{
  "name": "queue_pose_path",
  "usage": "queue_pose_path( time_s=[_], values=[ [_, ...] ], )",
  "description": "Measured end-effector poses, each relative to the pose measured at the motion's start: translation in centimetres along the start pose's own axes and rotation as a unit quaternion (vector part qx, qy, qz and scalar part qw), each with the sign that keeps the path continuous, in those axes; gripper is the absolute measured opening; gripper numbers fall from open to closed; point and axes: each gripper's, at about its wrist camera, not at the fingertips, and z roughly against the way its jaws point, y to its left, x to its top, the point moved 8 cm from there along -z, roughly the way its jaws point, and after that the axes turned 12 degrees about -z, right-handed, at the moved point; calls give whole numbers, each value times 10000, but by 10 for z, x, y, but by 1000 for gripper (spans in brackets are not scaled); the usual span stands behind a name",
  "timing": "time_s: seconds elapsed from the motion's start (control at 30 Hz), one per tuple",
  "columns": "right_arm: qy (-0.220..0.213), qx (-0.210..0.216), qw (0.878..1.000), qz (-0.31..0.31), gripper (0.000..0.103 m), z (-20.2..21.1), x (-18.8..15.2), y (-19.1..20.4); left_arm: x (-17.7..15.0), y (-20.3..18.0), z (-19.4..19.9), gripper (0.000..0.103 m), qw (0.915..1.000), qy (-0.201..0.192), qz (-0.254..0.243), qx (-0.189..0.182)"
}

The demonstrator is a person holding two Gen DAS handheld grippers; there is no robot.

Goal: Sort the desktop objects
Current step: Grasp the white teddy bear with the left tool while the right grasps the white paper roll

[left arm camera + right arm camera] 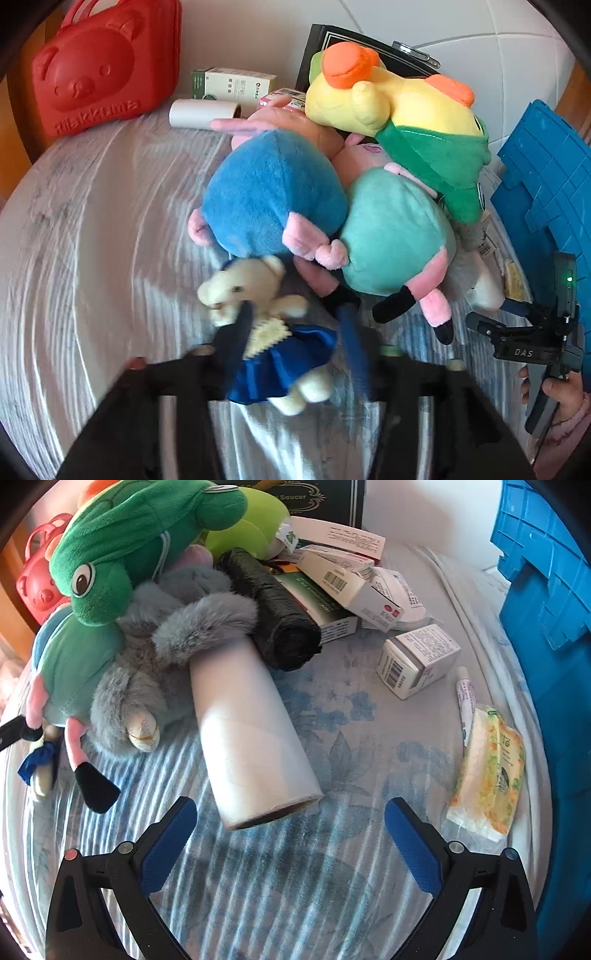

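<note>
My left gripper (295, 325) straddles a small cream teddy bear in a blue satin skirt (258, 325); its fingers sit on either side of the bear's body and the picture is blurred, so I cannot tell whether they grip it. Behind it lie a blue-bodied pig plush (273, 192), a teal-bodied pig plush (391, 229) and a yellow-green frog plush (402, 110). My right gripper (291, 827) is open and empty, just short of a white roll (251, 738). A grey furry plush (162, 657) and the frog's green head (122, 550) lie to the left of the roll.
A blue crate (554, 627) stands along the right edge. Several small cartons (417, 661), a black bag roll (273, 609), a tissue pack (487, 771) and a tube (465, 698) lie on the cloth. A red bear case (99, 70) and a dark box (369, 48) stand at the back.
</note>
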Motion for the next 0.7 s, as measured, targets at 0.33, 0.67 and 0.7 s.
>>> queue_pose_path(
  time_s=[0.33,0.67,0.7],
  values=[
    [-20,97,9999,91,103,5,-2,5,0,10,21,98,9987,-150,192,455],
    [52,201,9998,66,103,3,5,10,-27,64,-3,75,9877,704,517,1297],
    [63,231,9997,58,103,2,7,12,-32,68,-7,75,9872,768,610,1260]
  ],
)
